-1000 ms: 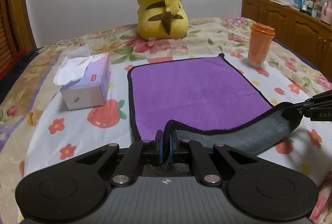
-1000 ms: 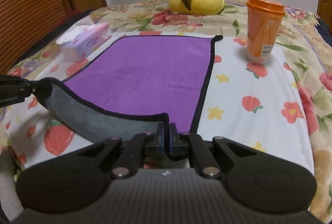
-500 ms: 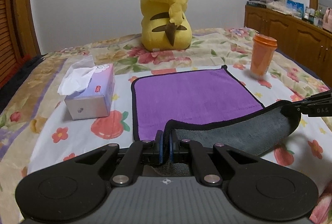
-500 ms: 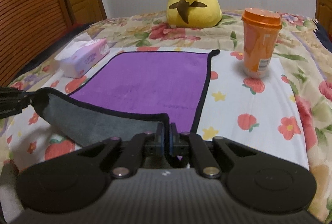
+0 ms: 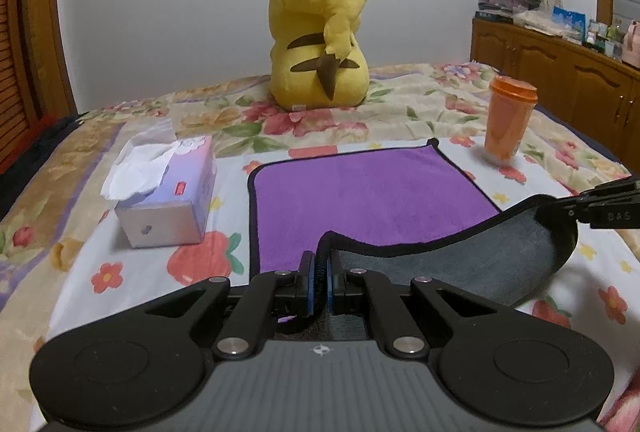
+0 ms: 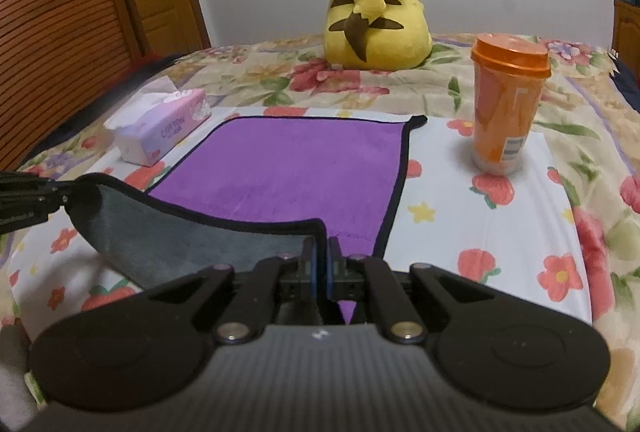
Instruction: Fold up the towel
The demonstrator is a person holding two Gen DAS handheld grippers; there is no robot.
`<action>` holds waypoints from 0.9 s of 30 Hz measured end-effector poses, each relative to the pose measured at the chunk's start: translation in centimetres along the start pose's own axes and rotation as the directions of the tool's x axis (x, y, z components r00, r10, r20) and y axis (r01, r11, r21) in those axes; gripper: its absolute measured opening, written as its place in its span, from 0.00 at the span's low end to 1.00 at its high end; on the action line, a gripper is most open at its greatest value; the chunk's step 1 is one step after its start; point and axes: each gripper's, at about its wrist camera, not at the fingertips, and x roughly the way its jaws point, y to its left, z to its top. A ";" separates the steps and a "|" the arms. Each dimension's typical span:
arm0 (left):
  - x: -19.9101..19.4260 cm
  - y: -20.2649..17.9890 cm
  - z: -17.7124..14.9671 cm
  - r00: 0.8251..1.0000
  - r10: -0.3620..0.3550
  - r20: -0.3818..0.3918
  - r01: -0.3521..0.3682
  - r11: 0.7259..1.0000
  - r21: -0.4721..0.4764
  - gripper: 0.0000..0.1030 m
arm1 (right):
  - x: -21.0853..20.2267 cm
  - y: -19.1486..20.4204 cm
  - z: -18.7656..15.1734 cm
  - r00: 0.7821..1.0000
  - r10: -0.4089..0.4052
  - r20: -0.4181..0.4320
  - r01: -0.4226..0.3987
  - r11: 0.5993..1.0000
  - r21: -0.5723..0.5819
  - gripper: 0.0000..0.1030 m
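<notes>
The left gripper (image 5: 319,282) and right gripper (image 6: 320,274) each had fingers clamped on a near corner of the soft, limp towel (image 5: 360,191); corners looked the best hold.

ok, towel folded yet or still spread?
Mid-fold. The towel lies mostly flat, purple side up; both claws, left claw and right claw, pinch its near corners, lifted so the grey underside shows.
</notes>
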 end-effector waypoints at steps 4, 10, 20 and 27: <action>0.0 -0.4 0.4 1.000 -0.007 0.019 0.007 1.000 0.011 0.08 | 0.3 0.0 0.1 1.000 0.001 0.004 -0.001 1.000 -0.011 0.05; 0.1 -0.7 0.8 0.999 -0.010 0.039 0.009 1.000 0.018 0.08 | 0.5 0.0 0.5 1.000 0.007 0.015 -0.006 1.000 -0.023 0.05; 1.4 -0.2 1.2 0.999 0.001 0.049 -0.002 1.000 0.018 0.08 | 1.1 -0.3 0.8 0.999 -0.005 0.038 0.007 0.999 -0.039 0.05; 2.9 0.3 1.0 0.999 0.010 0.044 -0.011 1.000 0.014 0.08 | 2.0 -0.6 0.7 0.999 -0.020 0.040 0.022 0.998 -0.052 0.05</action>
